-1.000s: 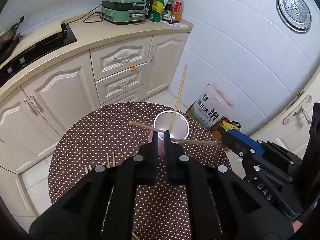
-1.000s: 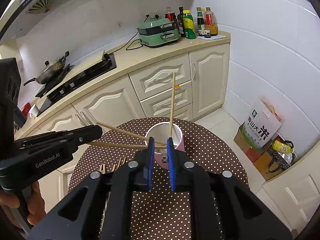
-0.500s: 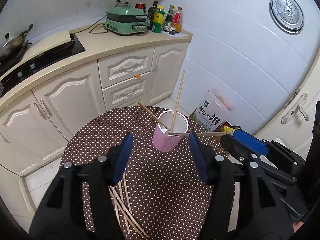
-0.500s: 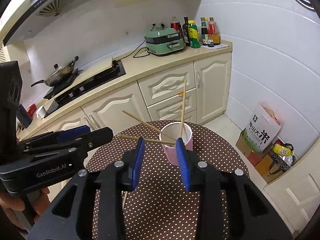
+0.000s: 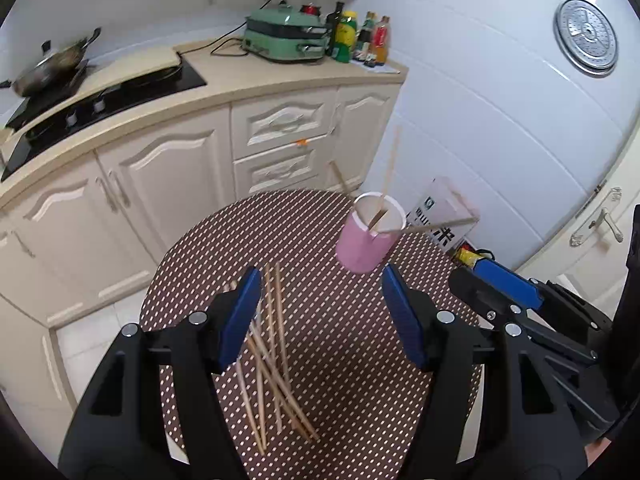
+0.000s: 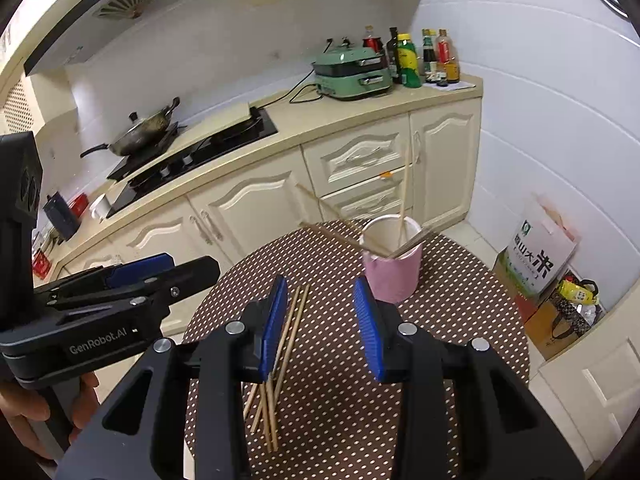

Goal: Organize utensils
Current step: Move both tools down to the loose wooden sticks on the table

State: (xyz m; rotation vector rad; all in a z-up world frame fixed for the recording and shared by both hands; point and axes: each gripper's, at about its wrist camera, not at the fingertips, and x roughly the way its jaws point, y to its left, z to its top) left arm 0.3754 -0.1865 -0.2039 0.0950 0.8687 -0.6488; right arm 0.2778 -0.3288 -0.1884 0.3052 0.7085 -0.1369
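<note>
A pink cup (image 5: 366, 240) stands on the far side of the round brown dotted table (image 5: 224, 248), with three chopsticks (image 5: 390, 168) leaning out of it. Several loose chopsticks (image 5: 276, 344) lie in a heap on the cloth, nearer and to the left. My left gripper (image 5: 320, 276) hovers short of the cup, its jaws opening with nothing between them; the heap lies under its left finger. In the right wrist view, my right gripper (image 6: 320, 286) stands open and empty just before the cup (image 6: 394, 276), over the loose chopsticks (image 6: 280, 360).
Cream cabinets and a counter curve behind the table, bearing a stove (image 6: 192, 148), a wok (image 6: 140, 130), a green cooker (image 6: 352, 72) and bottles (image 6: 424, 56). A rice bag (image 6: 536, 252) stands on the floor at the right. A hand (image 6: 24, 412) holds the left gripper.
Both grippers have opened, let go of the chopsticks they held at the cup's rim, and drawn back from the cup. The loose heap has come into view.
</note>
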